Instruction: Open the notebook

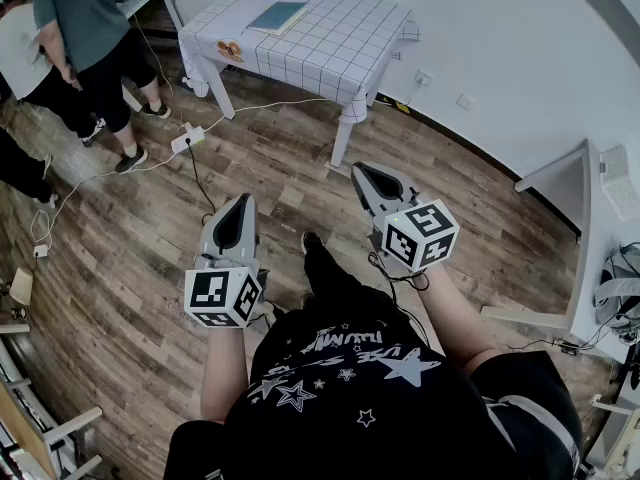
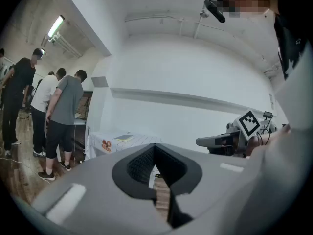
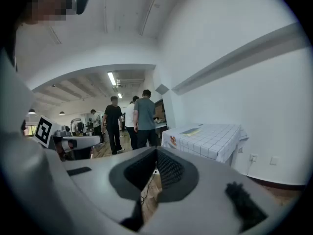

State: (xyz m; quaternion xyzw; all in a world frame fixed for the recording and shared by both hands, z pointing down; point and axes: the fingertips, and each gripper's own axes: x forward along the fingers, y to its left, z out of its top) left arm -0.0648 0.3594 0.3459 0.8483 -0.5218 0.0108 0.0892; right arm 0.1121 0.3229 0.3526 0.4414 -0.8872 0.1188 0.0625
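Observation:
The closed notebook (image 1: 278, 15), teal-covered, lies flat on a table with a white checked cloth (image 1: 340, 53) at the far side of the room. I stand well back from it on the wooden floor. My left gripper (image 1: 240, 201) and right gripper (image 1: 363, 171) are held side by side at waist height and point toward the table, far from the notebook. Both have their jaws together with nothing between them. The left gripper view shows the notebook (image 2: 123, 138) small beyond the shut left gripper (image 2: 154, 146). In the right gripper view the notebook (image 3: 191, 130) lies past the shut right gripper (image 3: 156, 150).
Three people (image 1: 80, 28) stand at the far left beside the table. A white power strip (image 1: 187, 140) and cables (image 1: 90, 180) lie on the floor between me and the table. A white desk (image 1: 590, 248) stands at the right and wooden shelving (image 1: 40, 438) at the lower left.

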